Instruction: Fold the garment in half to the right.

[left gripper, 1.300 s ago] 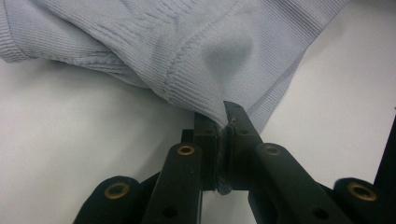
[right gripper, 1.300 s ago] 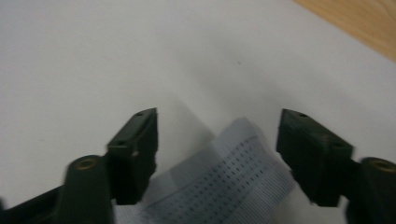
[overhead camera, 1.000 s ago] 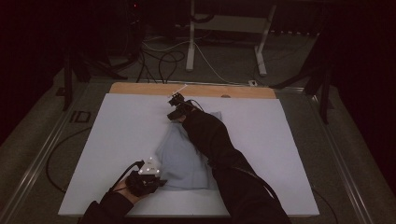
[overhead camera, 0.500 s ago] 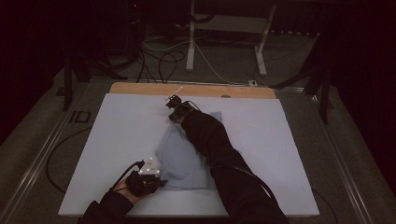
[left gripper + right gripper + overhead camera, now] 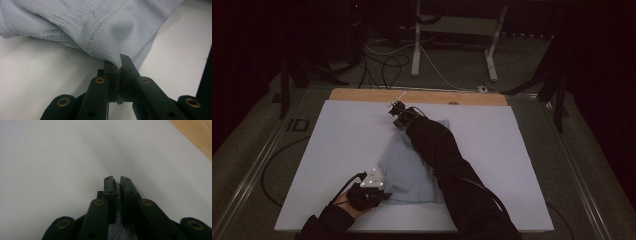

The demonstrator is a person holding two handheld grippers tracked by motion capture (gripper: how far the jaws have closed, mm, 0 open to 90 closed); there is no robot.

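At the near edge of the counter [image 5: 337, 150], the left gripper [image 5: 119, 71] has its fingers pinched tight on a corner of the pale blue garment [image 5: 100, 25]. The right gripper [image 5: 116, 185], at the garment's far end, has just been closing its fingers, with cloth caught between them. Both ends look gripped; next likely comes a lift, spread or fold, hands moving together.

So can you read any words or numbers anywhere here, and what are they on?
"ID": pale letters, or a mark shaped like them, on the dark floor left of the table, too dim to be sure.
No words or numbers show on the light blue garment, the left gripper or the right gripper.
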